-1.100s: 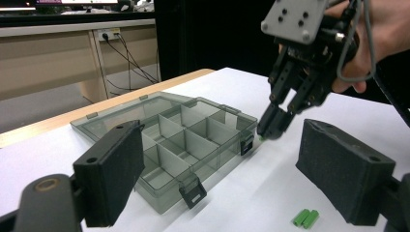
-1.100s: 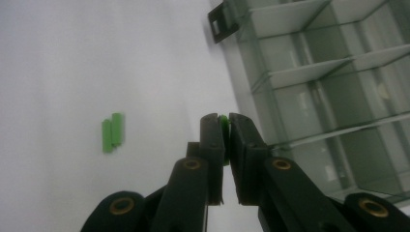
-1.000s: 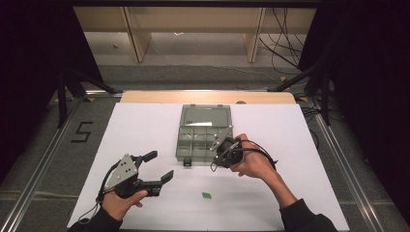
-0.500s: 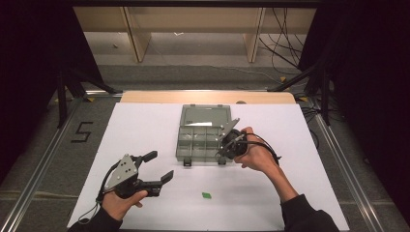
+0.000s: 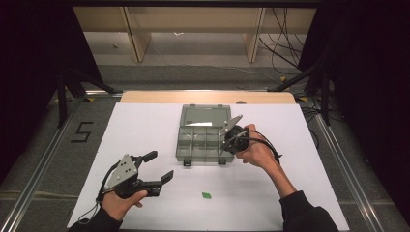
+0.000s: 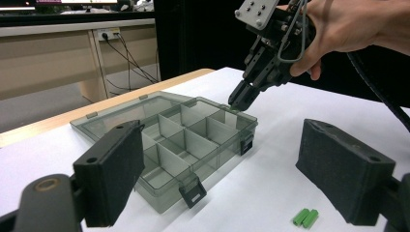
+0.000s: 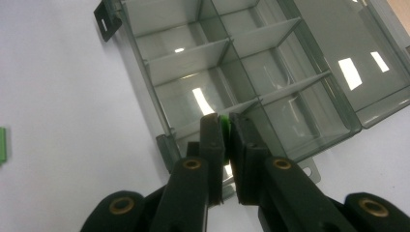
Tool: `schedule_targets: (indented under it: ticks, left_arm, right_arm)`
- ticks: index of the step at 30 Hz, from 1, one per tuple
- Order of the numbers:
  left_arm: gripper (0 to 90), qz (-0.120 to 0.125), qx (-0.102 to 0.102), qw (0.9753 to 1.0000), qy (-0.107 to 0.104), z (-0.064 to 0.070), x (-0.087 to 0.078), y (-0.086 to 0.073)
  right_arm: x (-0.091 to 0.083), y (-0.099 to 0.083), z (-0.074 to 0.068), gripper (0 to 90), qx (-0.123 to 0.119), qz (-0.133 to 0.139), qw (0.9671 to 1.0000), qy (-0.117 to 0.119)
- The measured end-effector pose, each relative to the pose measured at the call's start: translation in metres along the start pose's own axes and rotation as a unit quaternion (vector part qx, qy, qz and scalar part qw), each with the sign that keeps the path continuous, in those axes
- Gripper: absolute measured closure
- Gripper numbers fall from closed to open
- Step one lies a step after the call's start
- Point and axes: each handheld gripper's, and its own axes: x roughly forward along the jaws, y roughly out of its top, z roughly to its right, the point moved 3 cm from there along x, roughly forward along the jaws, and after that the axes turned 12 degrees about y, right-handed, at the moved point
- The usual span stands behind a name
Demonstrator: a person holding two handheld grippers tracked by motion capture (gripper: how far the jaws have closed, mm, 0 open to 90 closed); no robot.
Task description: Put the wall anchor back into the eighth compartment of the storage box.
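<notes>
One small green piece (image 7: pixel 224 121) sits pinched between the nearly closed jaws of the right gripper (image 5: pixel 231 137), poised over the right-hand compartments of the open grey organiser box (image 5: pixel 193 145). A second green piece (image 5: pixel 207 195) lies on the white table (image 5: pixel 145 125) at the box's 6 o'clock. The left gripper (image 5: pixel 159 166), at the box's 8 o'clock, hangs wide open and empty.

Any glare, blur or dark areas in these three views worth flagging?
Right gripper view: bright lamp reflections on the clear organizer box; near jaws soft. Left gripper view: its own jaws blurred, box and right gripper sharp. High view: white table evenly lit, surroundings very dark.
</notes>
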Motion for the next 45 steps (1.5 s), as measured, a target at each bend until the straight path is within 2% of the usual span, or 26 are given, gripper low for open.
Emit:
schedule_targets:
  ticks: [6,13,14,15,18,19,20,22,23,24,26,29,30,32,34,36,38,41,45]
  left_arm:
    - [16.1,0.001,0.000,1.0000,0.000,0.000,0.000,0.000]
    - [16.1,0.001,-0.001,1.0000,0.000,0.000,0.000,0.000]
    - [16.1,0.001,-0.001,1.0000,-0.001,0.000,0.000,0.000]
    - [16.1,0.001,-0.001,1.0000,-0.001,0.000,0.000,0.000]
    - [16.1,0.001,-0.001,1.0000,-0.001,0.000,-0.001,0.000]
    - [16.1,0.001,-0.001,1.0000,-0.001,0.000,-0.001,0.000]
    - [16.1,0.007,-0.003,1.0000,-0.006,0.000,0.000,0.000]
    - [16.1,0.002,0.001,1.0000,-0.002,0.000,-0.001,0.001]
    - [16.1,0.002,0.001,1.0000,-0.002,0.000,-0.001,0.001]
    - [16.1,0.001,0.001,1.0000,-0.002,0.000,-0.001,0.001]
    - [16.1,0.002,0.001,1.0000,-0.002,0.000,-0.002,0.001]
    - [16.1,0.004,0.000,1.0000,-0.003,0.000,-0.002,0.001]
    - [16.1,0.003,-0.001,1.0000,-0.002,0.000,-0.002,0.001]
    - [16.1,0.005,-0.001,1.0000,-0.003,0.000,-0.002,0.001]
    - [16.1,0.005,-0.001,1.0000,-0.003,0.000,-0.002,0.001]
    - [16.1,0.005,-0.001,1.0000,-0.003,0.000,-0.002,0.001]
    - [16.1,0.005,-0.002,1.0000,-0.003,0.001,-0.002,0.002]
    - [16.1,0.010,-0.003,0.9999,-0.007,0.001,-0.002,0.002]
    - [16.1,0.004,-0.001,1.0000,-0.003,0.001,-0.002,0.001]
  right_arm:
    - [0.004,-0.001,0.002,84.8,0.001,-0.002,1.0000,-0.001]
    - [0.011,-0.004,0.005,84.2,0.013,-0.009,0.9999,0.000]
    - [0.011,-0.005,0.006,79.1,0.017,-0.005,0.9998,-0.006]
    - [0.011,-0.005,0.006,79.1,0.017,-0.005,0.9998,-0.006]
    - [0.009,-0.005,0.007,66.2,0.027,0.004,0.9996,-0.012]
    - [0.009,-0.005,0.007,66.2,0.027,0.004,0.9996,-0.012]
    - [0.007,-0.004,0.006,61.9,0.029,0.006,0.9994,-0.015]
    - [0.003,-0.001,0.003,48.3,0.037,0.026,0.9987,-0.022]
    - [0.003,-0.001,0.003,48.3,0.037,0.026,0.9987,-0.022]
    - [0.001,0.001,-0.002,40.5,0.028,0.029,0.9989,-0.024]
    - [-0.001,0.002,-0.008,34.0,0.028,0.029,0.9989,-0.025]
    - [-0.003,0.005,-0.016,32.3,0.025,0.033,0.9990,-0.019]
    - [-0.003,0.007,-0.023,29.8,0.015,0.034,0.9992,-0.013]
    - [-0.003,0.008,-0.027,28.5,0.010,0.033,0.9994,-0.007]
    - [-0.002,0.011,-0.041,25.5,-0.013,0.024,0.9996,0.002]
    - [-0.001,0.011,-0.044,24.0,-0.015,0.025,0.9996,0.004]
    - [0.001,0.012,-0.052,21.8,-0.020,0.026,0.9994,0.015]
    - [0.007,0.011,-0.062,20.9,-0.026,0.013,0.9991,0.032]
    - [0.018,0.010,-0.077,22.5,-0.039,-0.014,0.9975,0.057]
